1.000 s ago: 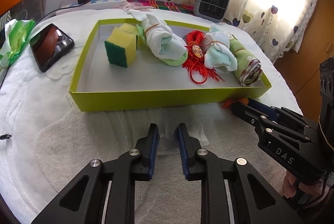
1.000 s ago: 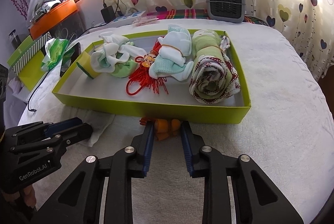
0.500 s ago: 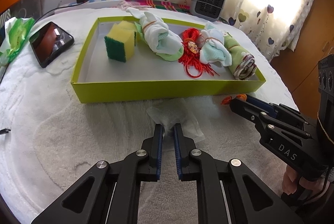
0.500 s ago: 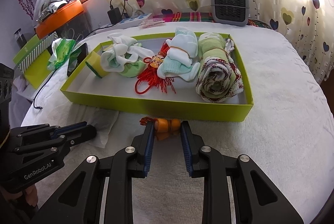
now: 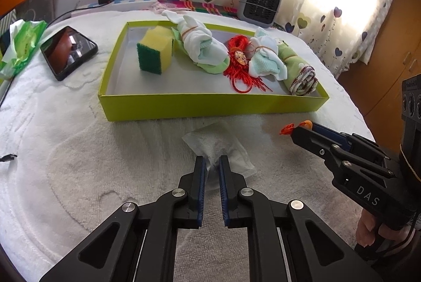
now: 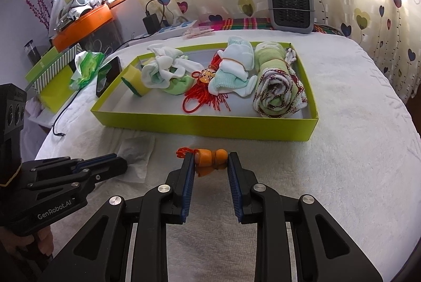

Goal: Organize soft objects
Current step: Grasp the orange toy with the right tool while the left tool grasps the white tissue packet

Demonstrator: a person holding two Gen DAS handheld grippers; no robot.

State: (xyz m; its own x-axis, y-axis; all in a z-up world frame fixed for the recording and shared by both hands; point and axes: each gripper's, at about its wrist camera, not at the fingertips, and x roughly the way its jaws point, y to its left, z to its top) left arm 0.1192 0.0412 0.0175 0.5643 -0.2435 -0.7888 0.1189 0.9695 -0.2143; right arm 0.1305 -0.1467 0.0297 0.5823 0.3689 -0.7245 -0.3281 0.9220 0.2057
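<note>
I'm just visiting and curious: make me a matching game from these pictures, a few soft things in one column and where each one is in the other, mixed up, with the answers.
Things:
1. sponge
2. rolled towel
3. orange toy
4. white packet

Places:
A. on the bedspread, between the right claw's fingers
B. right end of the green tray
C. on the bedspread, at the left claw's tips
D. left end of the green tray

Pairs: 1-D, 2-B, 3-A, 4-C
</note>
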